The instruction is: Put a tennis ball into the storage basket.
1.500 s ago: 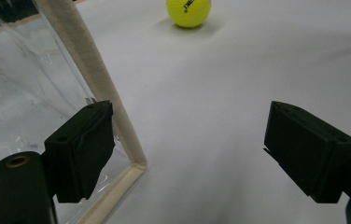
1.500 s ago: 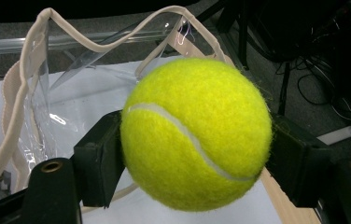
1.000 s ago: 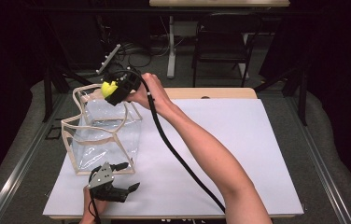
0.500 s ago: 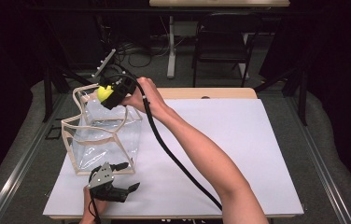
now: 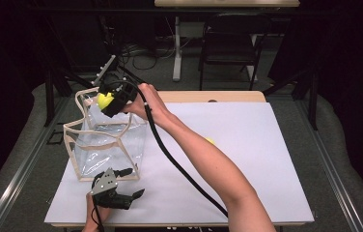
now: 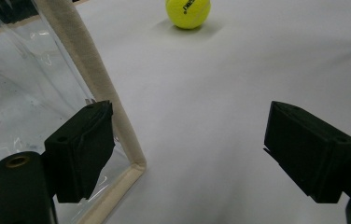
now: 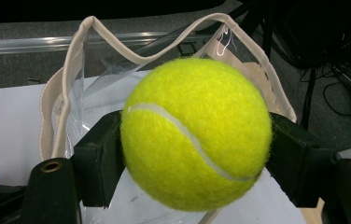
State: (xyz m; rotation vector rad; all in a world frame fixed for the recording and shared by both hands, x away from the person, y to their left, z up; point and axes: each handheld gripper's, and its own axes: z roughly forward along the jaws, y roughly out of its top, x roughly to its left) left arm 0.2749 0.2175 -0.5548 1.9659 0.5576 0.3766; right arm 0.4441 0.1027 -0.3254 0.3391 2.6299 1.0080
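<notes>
Tabletop [image 5: 247,145]: white, clear bag [image 5: 104,145] standing at left, cloth-trimmed mouth open, walls thin, floppy — likely to buckle if pushed; steady by rim. Right gripper [image 5: 108,102] over bag mouth, jaws clamped across middle of ball [image 7: 196,128]; ball light, fuzzy, springy, grips well across its widest part. Left gripper [image 5: 130,182] jaws wide apart, empty, low beside bag's near corner. Second ball [image 6: 187,12] loose on tabletop, well apart from bag. Versus a second ago: right gripper with ball has shifted left, further over the opening; left unchanged.
</notes>
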